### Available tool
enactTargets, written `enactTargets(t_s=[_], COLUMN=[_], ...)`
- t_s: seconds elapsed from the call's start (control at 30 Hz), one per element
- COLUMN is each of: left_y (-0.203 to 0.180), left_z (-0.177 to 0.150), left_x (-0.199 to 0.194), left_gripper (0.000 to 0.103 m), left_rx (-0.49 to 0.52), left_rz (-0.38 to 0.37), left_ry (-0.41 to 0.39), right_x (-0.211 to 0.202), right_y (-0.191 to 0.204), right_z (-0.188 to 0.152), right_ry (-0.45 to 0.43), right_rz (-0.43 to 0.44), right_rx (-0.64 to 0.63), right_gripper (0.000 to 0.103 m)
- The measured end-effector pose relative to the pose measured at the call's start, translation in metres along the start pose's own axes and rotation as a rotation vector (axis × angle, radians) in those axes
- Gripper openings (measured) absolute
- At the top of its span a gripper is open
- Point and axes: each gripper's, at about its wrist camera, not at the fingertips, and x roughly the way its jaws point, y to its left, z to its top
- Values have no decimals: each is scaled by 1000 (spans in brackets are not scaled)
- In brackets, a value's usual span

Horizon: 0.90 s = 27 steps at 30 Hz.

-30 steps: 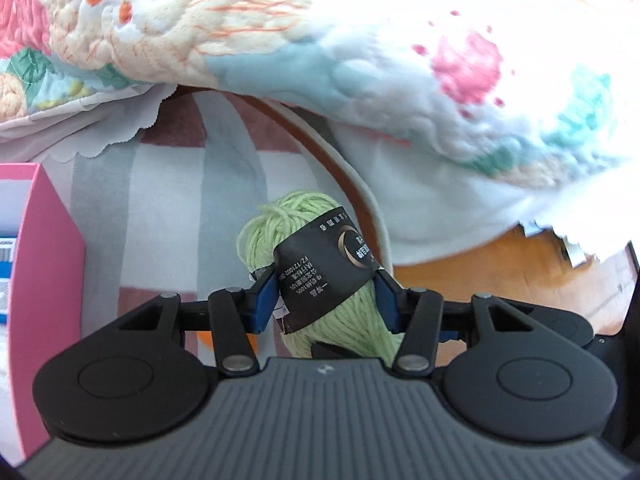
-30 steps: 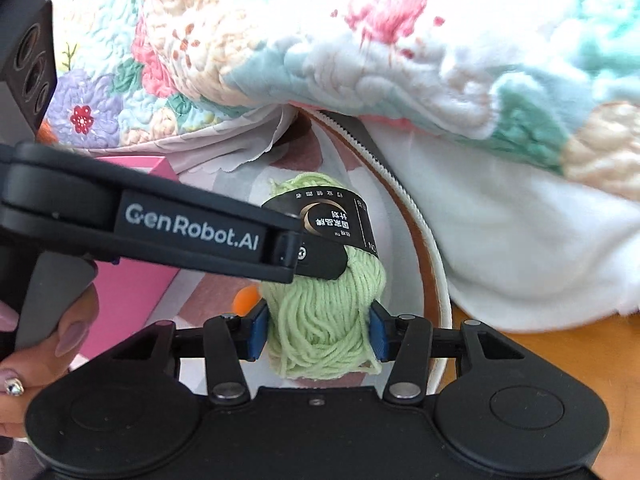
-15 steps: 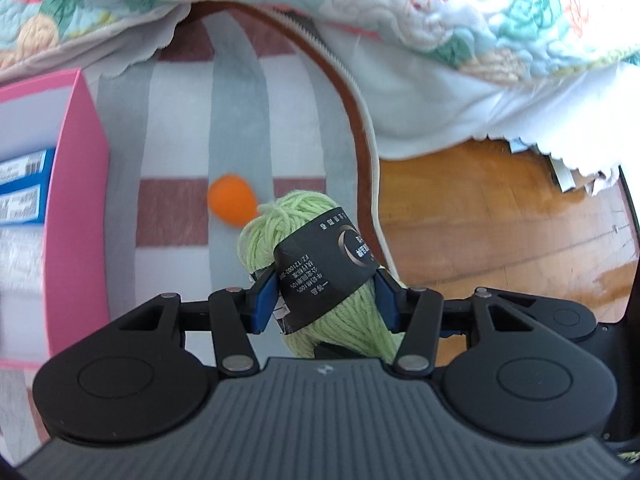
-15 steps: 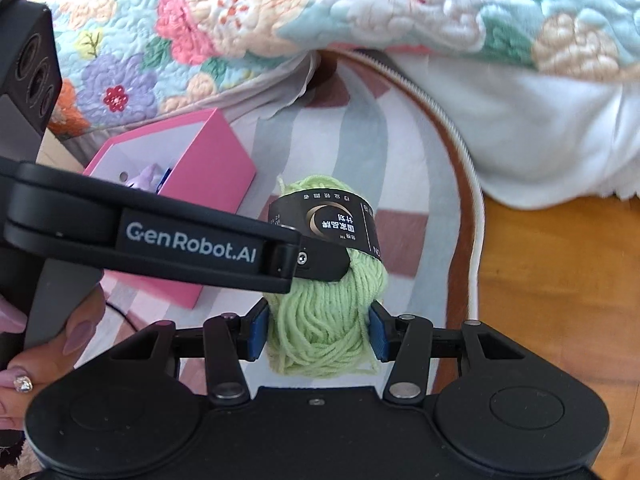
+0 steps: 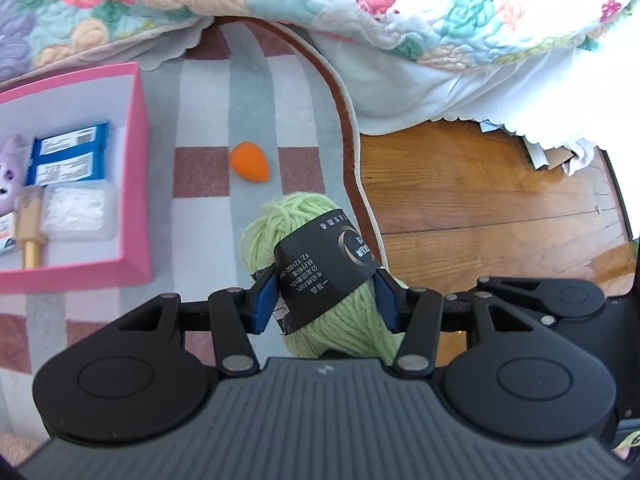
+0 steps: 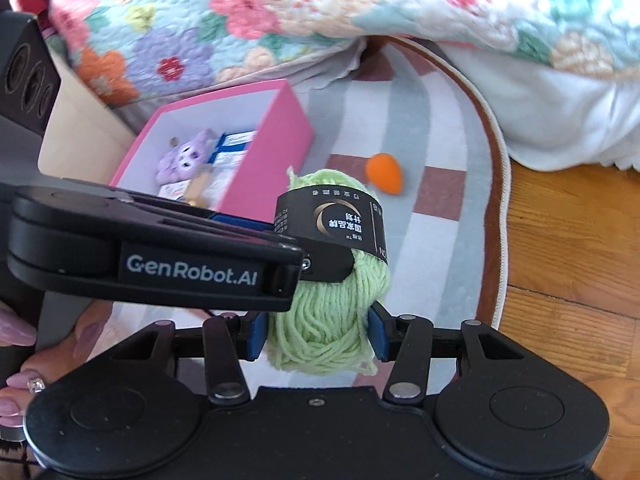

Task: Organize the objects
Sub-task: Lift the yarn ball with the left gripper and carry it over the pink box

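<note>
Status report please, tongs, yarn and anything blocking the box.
Left tongs and right tongs both clamp green yarn. Pink box open. Nothing blocking.

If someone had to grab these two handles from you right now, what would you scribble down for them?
Left gripper: fingers clamped on the green yarn ball, at its black label.
Right gripper: fingers clamped on the same yarn ball, lower down. The yarn hangs in the air between both.
Pink box: open on the striped rug, holding a blue packet, a purple toy, a clear pouch and a gold-tipped item.
Done: those items boxed.
Left: put the yarn in the box, probably; then the orange egg-shaped sponge, loose on the rug.
</note>
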Motion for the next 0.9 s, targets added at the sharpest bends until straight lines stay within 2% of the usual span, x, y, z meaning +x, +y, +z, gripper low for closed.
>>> enactTargets(t_s=[0.07,0.5,0.7,0.9], left_y=[5,54,79,109], left_z=[-5,-30,-22,1], left_x=[-14,-95,-123,-131], left_gripper=[50,50,50,50], left_rx=[-4,-46,-56,-95], left_rz=[11,73,114,117], left_ry=[-2,-84,-125,-167], right_x=[-6,-17,-12,-2], right_y=[16,99,120,143], right_z=[2,21,36,62], right_ry=[18,57,39,7], right_rz=[-13,74,114,118], right_rx=[-34,-186,-239,-251], right_gripper=[56,56,56,56])
